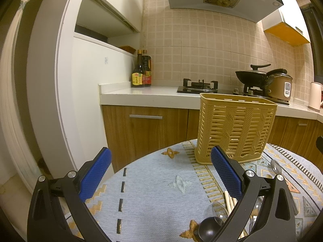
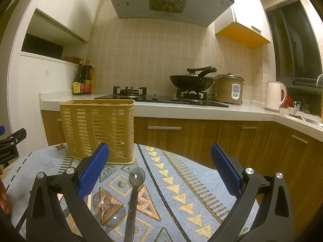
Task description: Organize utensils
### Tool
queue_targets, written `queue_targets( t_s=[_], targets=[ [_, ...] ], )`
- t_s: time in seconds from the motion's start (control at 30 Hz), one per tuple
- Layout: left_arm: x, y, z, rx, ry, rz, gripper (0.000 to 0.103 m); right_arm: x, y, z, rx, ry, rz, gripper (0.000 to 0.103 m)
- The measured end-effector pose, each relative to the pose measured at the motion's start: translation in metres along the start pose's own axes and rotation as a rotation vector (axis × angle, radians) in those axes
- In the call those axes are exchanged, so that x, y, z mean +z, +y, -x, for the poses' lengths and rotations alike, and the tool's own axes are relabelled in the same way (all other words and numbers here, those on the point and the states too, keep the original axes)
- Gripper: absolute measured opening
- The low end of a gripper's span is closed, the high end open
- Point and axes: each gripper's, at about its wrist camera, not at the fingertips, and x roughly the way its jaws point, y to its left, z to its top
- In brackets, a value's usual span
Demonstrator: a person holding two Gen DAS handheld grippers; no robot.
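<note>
Right now, your scene:
Left gripper [image 1: 161, 161]: your blue-padded jaws stand wide apart with nothing between them, hovering over the left part of the surface.
Right gripper [image 2: 160, 157]: your jaws are spread just as wide and hold nothing, hovering over the patterned cloth.
Surface [image 1: 153, 191]: a round table under a pale blue woven cloth with gold diamond and triangle patterns.
Basket [image 1: 236, 129]: a yellow slotted plastic utensil holder stands upright at the far side of the surface, ahead and right of your left gripper, ahead and left of your right one. Whether anything is inside it cannot be told.
Clear spoon [image 2: 134, 193]: a see-through plastic spoon lies flat between your right gripper's jaws, bowl toward the basket, handle running back to you.
Other spoons [image 2: 110, 211]: more clear spoons lie in a loose overlapping cluster just left of it, by your right gripper's left jaw.
Chopsticks [image 1: 230, 200]: pale wooden sticks lie beside the cluster, partly hidden behind your left gripper's right jaw.
Black spoon [image 1: 209, 228]: a dark round-bowled spoon lies at the near edge, touching the cluster.
Background: a kitchen counter with a gas hob, a black wok [image 2: 191, 81] and a rice cooker [image 2: 230, 88].
</note>
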Motion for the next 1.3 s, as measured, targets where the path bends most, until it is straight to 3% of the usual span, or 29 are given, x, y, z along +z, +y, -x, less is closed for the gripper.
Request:
queue_targets(
  t_s=[0.2, 0.33, 0.43, 0.7, 0.77, 0.8, 0.9, 1.1, 1.17, 1.3],
  targets=[
    [0.0, 0.006, -0.002, -0.003, 0.02, 0.034, 0.096, -0.002, 0.001, -0.005, -0.002, 0.034, 0.005, 0.096],
    [-0.001, 0.018, -0.012, -0.06, 0.101, 0.075, 0.094, -0.004, 0.003, -0.014, -0.007, 0.117, 0.024, 0.096],
    [0.003, 0.021, -0.021, -0.15, 0.224, 0.04, 0.084, -0.005, -0.004, -0.027, 0.067, 0.224, -0.029, 0.096],
    [-0.001, 0.006, -0.019, -0.367, 0.532, -0.13, 0.077, -0.004, -0.023, -0.06, 0.083, 0.486, -0.118, 0.095],
    [-0.01, -0.003, -0.022, -0.383, 0.619, -0.186, 0.067, -0.005, -0.024, -0.072, 0.052, 0.582, -0.092, 0.095],
    [-0.016, -0.006, -0.024, -0.405, 0.676, -0.195, 0.062, -0.005, -0.024, -0.074, 0.045, 0.61, -0.081, 0.095],
    [-0.026, -0.005, -0.028, -0.478, 0.775, -0.155, 0.061, -0.006, -0.028, -0.088, 0.074, 0.718, -0.073, 0.096],
    [-0.036, -0.009, -0.035, -0.482, 0.853, -0.207, 0.056, -0.001, -0.027, -0.103, 0.127, 0.789, -0.071, 0.096],
    [-0.042, -0.015, -0.04, -0.49, 0.882, -0.23, 0.049, 0.0, -0.021, -0.113, 0.149, 0.837, -0.056, 0.095],
    [-0.042, -0.016, -0.041, -0.472, 0.891, -0.25, 0.045, 0.005, -0.004, -0.124, 0.167, 0.855, 0.002, 0.078]
  ],
)
